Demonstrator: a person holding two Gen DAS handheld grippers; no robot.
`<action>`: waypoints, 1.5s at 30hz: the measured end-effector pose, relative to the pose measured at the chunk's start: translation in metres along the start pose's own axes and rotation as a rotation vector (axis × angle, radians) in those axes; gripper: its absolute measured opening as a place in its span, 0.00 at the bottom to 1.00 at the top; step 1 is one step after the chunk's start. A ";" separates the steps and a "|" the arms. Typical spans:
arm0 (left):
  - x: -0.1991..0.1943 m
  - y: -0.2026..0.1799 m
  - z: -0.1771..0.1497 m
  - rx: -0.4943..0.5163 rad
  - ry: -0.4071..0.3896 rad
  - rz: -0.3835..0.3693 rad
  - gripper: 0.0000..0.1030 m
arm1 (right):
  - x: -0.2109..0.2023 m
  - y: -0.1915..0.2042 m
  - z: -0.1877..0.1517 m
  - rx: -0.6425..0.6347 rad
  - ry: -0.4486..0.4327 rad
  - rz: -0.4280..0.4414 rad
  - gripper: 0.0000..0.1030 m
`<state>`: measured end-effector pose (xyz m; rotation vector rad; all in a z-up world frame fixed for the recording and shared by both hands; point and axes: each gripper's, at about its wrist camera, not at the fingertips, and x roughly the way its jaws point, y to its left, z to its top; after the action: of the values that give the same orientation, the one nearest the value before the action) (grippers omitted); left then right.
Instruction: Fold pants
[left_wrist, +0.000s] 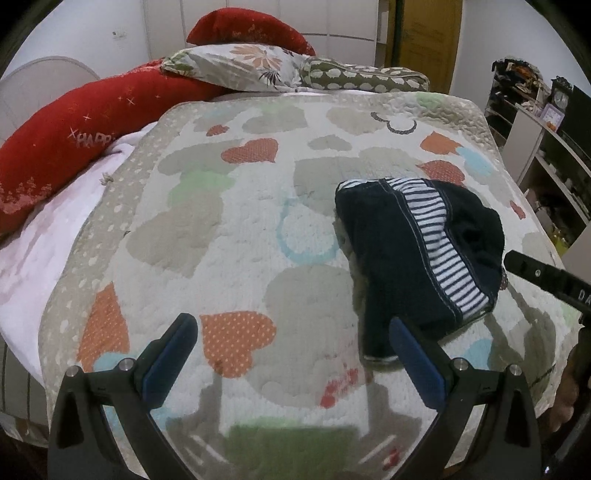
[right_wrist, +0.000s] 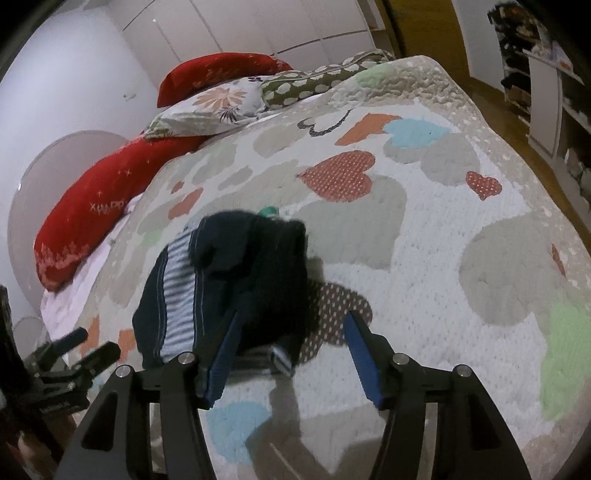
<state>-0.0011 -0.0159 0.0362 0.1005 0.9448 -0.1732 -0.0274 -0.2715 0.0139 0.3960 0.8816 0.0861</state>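
One pair of dark navy pants (left_wrist: 417, 254), trimmed with a blue-and-white striped band, lies bunched in a loose heap on the quilted bedspread (left_wrist: 240, 229) of the bed. In the right wrist view the pants (right_wrist: 236, 284) are blurred; whether any part is lifted off the bedspread (right_wrist: 424, 236) cannot be told.

Left gripper (left_wrist: 293, 341): jaws spread wide apart, holding nothing. Its right-hand finger stands just beside the near lower end of the pants; contact cannot be confirmed. In the right wrist view this gripper (right_wrist: 86, 345) appears left of the pants, low in frame, also parted.

Right gripper (right_wrist: 291, 343): jaws apart, nothing clamped. The near edge of the pants sits between and just ahead of its fingers, overlapping the left-hand one. In the left wrist view only a dark part of this gripper (left_wrist: 543, 277) shows, right of the pants.

Beyond the pants, at the head of the bed: a long red bolster (left_wrist: 74, 136), a floral pillow (left_wrist: 243, 64) and a green spotted pillow (left_wrist: 362, 75). Right of the pants, off the bed, stand shelves (left_wrist: 535, 122).
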 end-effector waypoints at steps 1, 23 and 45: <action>0.001 0.000 0.001 0.000 0.002 -0.001 1.00 | 0.001 -0.001 0.003 0.009 0.001 0.005 0.61; 0.010 -0.006 0.003 0.025 0.020 -0.004 1.00 | 0.010 -0.010 0.010 0.042 0.008 0.013 0.61; 0.019 -0.004 0.002 0.020 0.034 -0.014 1.00 | 0.018 -0.016 0.014 0.054 0.012 0.018 0.61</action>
<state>0.0105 -0.0221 0.0223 0.1159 0.9777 -0.1941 -0.0066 -0.2859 0.0027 0.4544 0.8935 0.0818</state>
